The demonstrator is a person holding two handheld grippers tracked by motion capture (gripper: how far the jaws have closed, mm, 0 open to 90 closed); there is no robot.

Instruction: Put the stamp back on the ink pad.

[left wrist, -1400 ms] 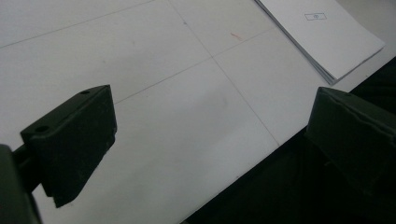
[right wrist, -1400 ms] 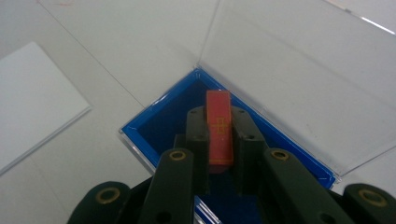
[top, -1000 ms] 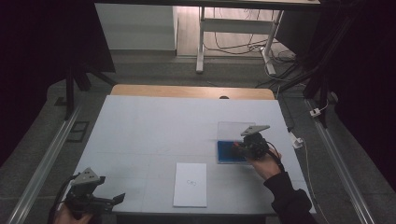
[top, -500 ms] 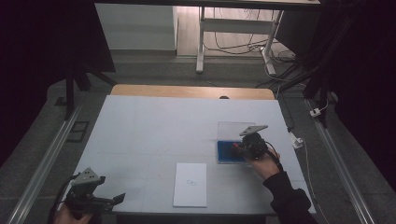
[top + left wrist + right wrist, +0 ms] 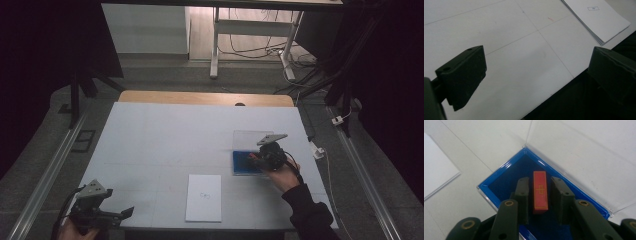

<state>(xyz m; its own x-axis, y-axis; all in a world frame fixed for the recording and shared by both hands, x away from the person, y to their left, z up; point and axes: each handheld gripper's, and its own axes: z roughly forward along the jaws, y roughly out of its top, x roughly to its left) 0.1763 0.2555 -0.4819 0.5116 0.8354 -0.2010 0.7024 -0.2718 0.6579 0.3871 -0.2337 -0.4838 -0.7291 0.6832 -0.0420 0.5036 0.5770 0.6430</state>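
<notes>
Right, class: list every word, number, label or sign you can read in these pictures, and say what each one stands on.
Paper stack: a small boxed mark near the top of the top sheet, too small and blurred to read.
Red block in the blue box: a gold border line and a gold cross-like sign in the middle; no letters can be read.
Nothing else bears any text.

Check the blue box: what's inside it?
Inside the blue box lies a red block with a gold outline, flat on the dark blue lining, between the right hand-held gripper jaws. The near part of the lining is covered by the jaws.
</notes>
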